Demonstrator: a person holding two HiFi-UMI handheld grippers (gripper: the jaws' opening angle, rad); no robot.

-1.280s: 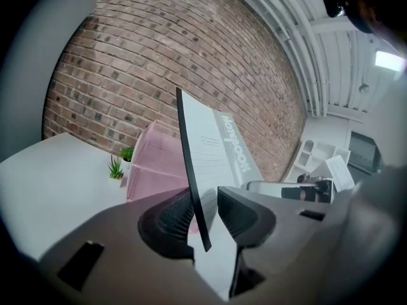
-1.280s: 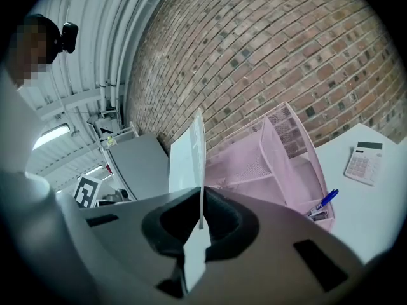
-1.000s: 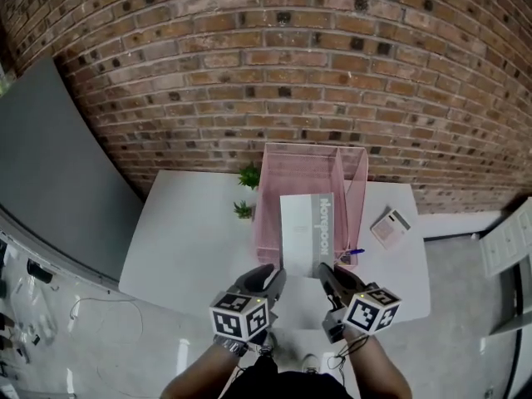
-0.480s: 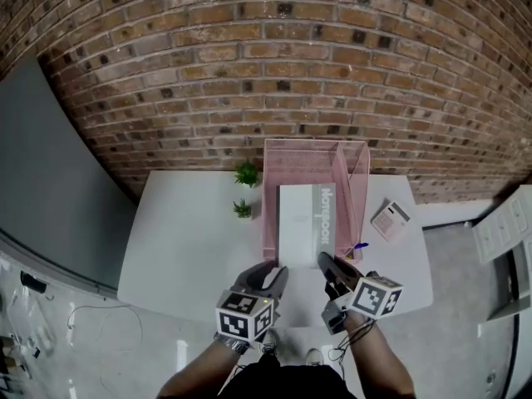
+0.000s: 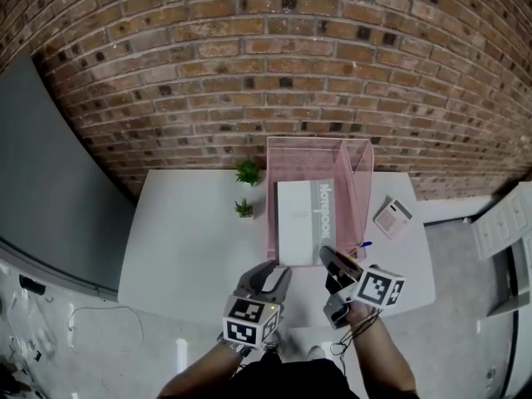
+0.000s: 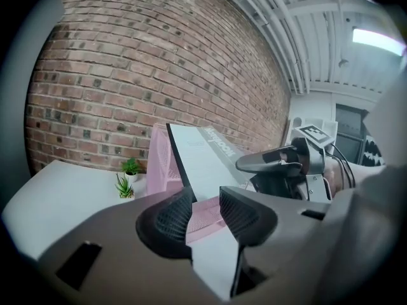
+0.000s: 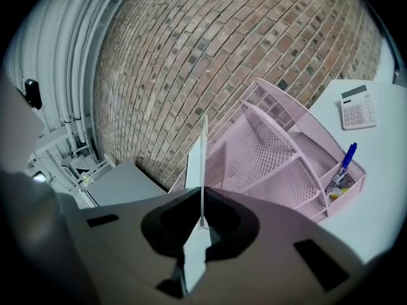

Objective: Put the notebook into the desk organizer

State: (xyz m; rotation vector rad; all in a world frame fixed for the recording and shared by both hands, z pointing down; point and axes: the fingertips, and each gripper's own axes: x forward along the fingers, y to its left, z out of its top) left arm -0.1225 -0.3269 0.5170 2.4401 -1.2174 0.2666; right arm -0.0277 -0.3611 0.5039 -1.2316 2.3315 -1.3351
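Right gripper (image 5: pixel 332 261) clamps notebook (image 5: pixel 304 219) edge, left gripper (image 5: pixel 271 274) opening its jaws around the corner; best push squarely toward 12 o'clock into desk organizer (image 5: pixel 319 144).

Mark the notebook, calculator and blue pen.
notebook (image 5: pixel 298 223), head view, middle of its white cover
calculator (image 7: pixel 358 108), right gripper view, on its keypad
blue pen (image 7: pixel 345 159), right gripper view, mid barrel

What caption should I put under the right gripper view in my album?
Right tongs pinch the notebook edge-on, with the pink organizer and brick wall ahead.
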